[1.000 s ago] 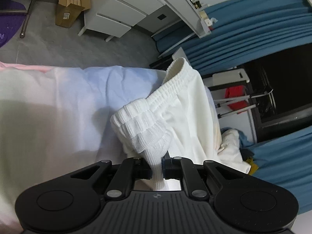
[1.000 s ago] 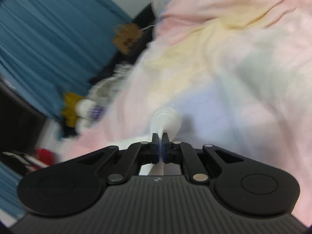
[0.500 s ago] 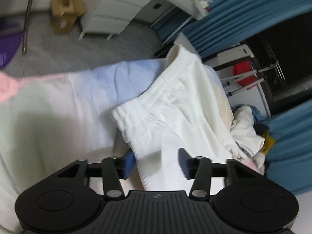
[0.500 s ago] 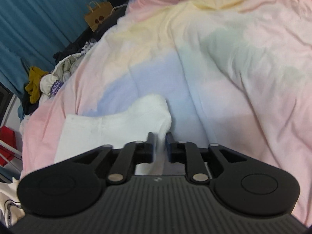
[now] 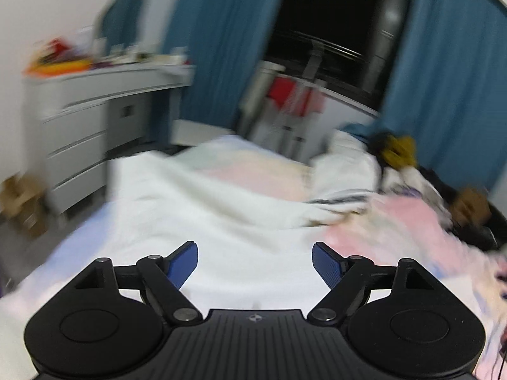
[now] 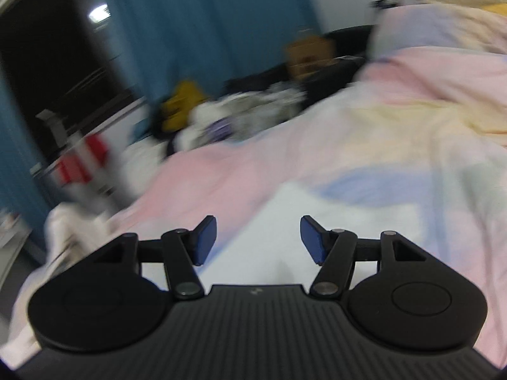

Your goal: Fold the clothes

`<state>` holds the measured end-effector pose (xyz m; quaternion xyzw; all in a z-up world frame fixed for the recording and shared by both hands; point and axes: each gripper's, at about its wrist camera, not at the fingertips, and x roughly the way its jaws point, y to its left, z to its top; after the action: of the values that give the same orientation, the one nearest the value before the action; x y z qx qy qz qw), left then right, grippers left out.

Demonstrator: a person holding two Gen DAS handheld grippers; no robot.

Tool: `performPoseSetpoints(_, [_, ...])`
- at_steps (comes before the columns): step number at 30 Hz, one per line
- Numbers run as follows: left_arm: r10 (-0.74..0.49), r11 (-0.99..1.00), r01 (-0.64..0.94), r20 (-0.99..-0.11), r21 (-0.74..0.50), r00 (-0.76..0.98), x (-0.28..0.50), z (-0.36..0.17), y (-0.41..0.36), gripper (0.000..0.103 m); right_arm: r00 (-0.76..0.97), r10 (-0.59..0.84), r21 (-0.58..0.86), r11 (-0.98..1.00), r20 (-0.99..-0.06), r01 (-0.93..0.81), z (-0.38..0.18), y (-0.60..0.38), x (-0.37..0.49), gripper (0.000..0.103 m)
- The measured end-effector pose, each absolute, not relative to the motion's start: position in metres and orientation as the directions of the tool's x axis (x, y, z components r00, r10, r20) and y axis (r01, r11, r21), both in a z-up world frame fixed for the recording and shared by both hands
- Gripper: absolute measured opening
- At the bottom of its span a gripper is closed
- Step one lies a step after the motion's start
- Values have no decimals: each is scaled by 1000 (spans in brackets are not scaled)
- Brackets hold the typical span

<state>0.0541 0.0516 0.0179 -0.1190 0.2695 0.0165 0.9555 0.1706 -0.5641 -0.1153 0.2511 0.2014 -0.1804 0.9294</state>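
A white garment (image 5: 196, 209) lies spread on the pastel bedspread (image 5: 412, 231). My left gripper (image 5: 255, 261) is open and empty, held just above the garment's near part. In the right wrist view the same white garment (image 6: 320, 218) lies flat on the bedspread (image 6: 396, 133). My right gripper (image 6: 258, 237) is open and empty above the garment's near edge. Both views are blurred by motion.
A heap of other clothes (image 5: 389, 158), with a yellow piece, lies at the bed's far end; it also shows in the right wrist view (image 6: 221, 117). A white drawer unit (image 5: 82, 129) stands left of the bed. Blue curtains (image 5: 221, 41) and a drying rack with red cloth (image 5: 291, 95) are behind.
Both grippers were shut on the white garment a second ago. They opened, let it drop onto the bed, and both swung up and away to face the room.
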Motion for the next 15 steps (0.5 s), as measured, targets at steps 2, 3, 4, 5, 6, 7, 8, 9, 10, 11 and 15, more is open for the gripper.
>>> performPoseSetpoints(2, [-57, 987, -29, -522, -156, 851, 88, 14, 18, 81, 870, -162, 401, 838, -465, 370, -112, -543, 174, 62])
performPoseSetpoints(3, [-66, 993, 2, -524, -121, 849, 106, 12, 0, 81, 876, -129, 407, 847, -465, 341, -112, -533, 175, 62])
performPoseSetpoints(4, [-76, 996, 37, -523, -84, 849, 125, 7, -18, 81, 880, -101, 413, 854, -465, 317, -112, -526, 177, 62])
performPoseSetpoints(5, [-83, 997, 68, -521, -47, 849, 143, 3, -36, 81, 880, -81, 414, 860, -467, 299, -113, -520, 180, 62])
performPoseSetpoints(6, [-81, 996, 89, -520, -10, 850, 159, -3, -53, 83, 880, -62, 413, 866, -471, 282, -115, -513, 183, 62])
performPoseSetpoints(7, [-83, 994, 109, -524, 18, 848, 178, -9, -69, 83, 878, -51, 406, 873, -476, 271, -118, -508, 187, 62])
performPoseSetpoints(8, [-85, 991, 128, -528, 44, 845, 197, -16, -85, 84, 875, -40, 400, 879, -482, 260, -120, -502, 190, 62])
performPoseSetpoints(9, [-89, 988, 143, -533, 61, 841, 214, -22, -99, 84, 873, -29, 394, 885, -488, 250, -123, -497, 194, 62])
performPoseSetpoints(10, [-90, 984, 157, -537, 81, 839, 233, -29, -112, 84, 870, -21, 391, 888, -493, 243, -125, -494, 197, 62])
performPoseSetpoints(11, [-83, 980, 167, -537, 109, 839, 253, -37, -125, 85, 867, -14, 389, 890, -498, 238, -128, -491, 201, 62])
performPoseSetpoints(15, [-59, 953, 205, -528, 223, 847, 329, -69, -174, 90, 864, 3, 402, 886, -503, 231, -134, -486, 206, 62])
